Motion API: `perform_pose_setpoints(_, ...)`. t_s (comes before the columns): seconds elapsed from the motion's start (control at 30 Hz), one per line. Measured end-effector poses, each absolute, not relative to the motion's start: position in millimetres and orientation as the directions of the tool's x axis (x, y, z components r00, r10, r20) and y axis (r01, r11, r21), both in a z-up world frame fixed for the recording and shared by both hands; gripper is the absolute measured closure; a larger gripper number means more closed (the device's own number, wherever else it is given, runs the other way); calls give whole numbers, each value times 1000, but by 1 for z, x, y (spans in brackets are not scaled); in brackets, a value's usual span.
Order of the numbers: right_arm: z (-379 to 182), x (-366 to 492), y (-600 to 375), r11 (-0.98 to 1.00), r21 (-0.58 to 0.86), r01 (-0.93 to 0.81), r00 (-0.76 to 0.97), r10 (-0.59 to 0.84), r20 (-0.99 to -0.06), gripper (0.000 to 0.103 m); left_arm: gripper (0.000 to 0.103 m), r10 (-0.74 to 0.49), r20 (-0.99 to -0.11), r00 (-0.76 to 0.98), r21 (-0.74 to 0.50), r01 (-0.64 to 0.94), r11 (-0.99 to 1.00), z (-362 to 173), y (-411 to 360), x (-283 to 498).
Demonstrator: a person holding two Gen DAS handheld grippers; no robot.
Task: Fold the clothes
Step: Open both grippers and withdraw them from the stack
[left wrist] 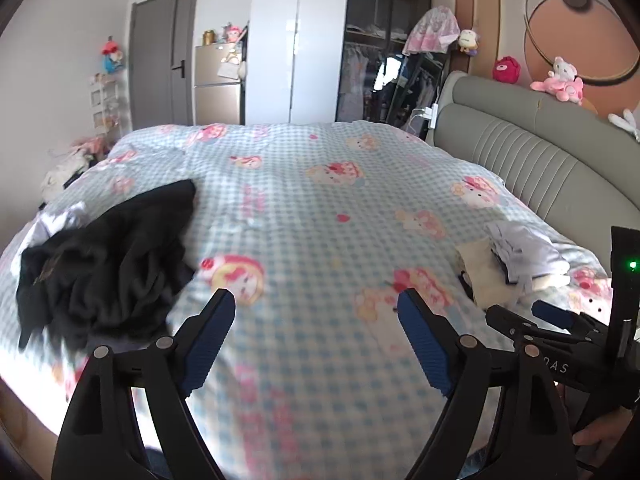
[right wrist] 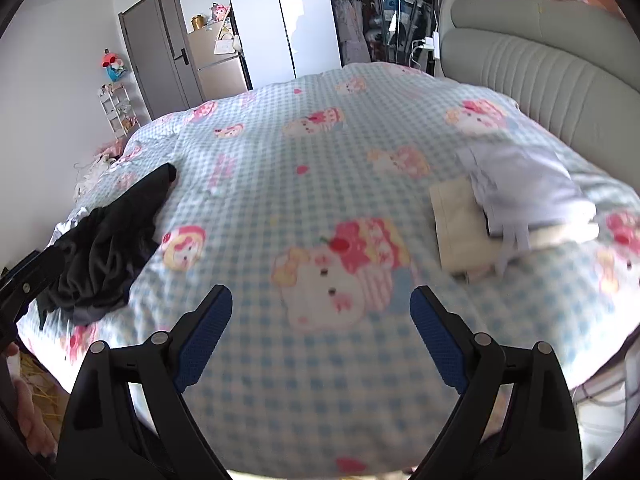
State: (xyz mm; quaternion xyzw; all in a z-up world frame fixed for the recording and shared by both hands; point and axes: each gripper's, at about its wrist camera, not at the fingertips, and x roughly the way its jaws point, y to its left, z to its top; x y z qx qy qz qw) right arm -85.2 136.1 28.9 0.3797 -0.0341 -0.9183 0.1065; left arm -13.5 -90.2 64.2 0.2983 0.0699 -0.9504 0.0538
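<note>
A: Item one, left claw: jaws spread wide, nothing between them, poised over the checked quilt.

B: Item two, right claw: likewise wide, empty, above the same quilt.

A: Garments?

B: Black garment, crumpled in a heap at the bed's left side. Pale lilac garment, folded, lying atop a cream folded piece on the right, near the grey headboard.

A: Neither claw touching cloth.

B: Agreed. Wardrobe stands beyond the bed.
</note>
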Motion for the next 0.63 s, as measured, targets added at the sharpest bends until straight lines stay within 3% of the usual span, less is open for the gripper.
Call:
perform_pose_setpoints(0.27,-8,5,155,-977,120,178,-627,-207,-751,11,16,-40,-607,-794,-112,136,-984,30,-64,59)
perform_pose_setpoints(0.63,-14,39,176,-983,107,149,-681,-181,-709,11,16,23,-631,-775,-155,97,-983,-6,-34,70)
